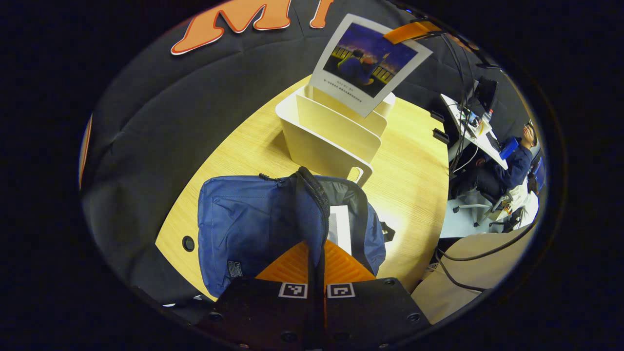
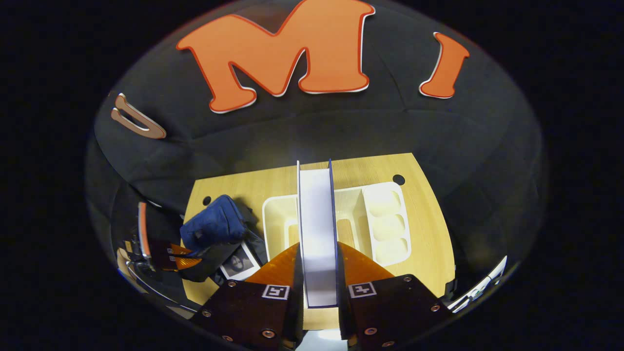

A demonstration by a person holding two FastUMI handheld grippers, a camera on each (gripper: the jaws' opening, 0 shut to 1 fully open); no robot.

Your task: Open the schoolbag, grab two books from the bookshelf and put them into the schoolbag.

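Observation:
The blue schoolbag [image 1: 253, 219] lies on the wooden table [image 1: 409, 161] with its zipper open. A white book [image 1: 340, 226] sits inside its mouth. My left gripper [image 1: 316, 243] is shut on the zipped rim of the bag, holding the mouth up. Behind the bag stands the white bookshelf [image 1: 326, 136]. A second book [image 1: 369, 63] hangs tilted above the shelf, held at its top corner by the other gripper [image 1: 412, 30]. In the right gripper view that book [image 2: 317, 229] shows edge-on, with my right gripper [image 2: 318, 253] shut on it above the bookshelf [image 2: 385, 219]. The schoolbag [image 2: 212, 226] is to its left.
The table has round cable holes [image 1: 188, 243] near its edges. To the right beyond the table's edge a person [image 1: 509, 170] sits at a desk [image 1: 470, 131] with cables and equipment. A beige surface with a black cable [image 1: 468, 273] lies at lower right.

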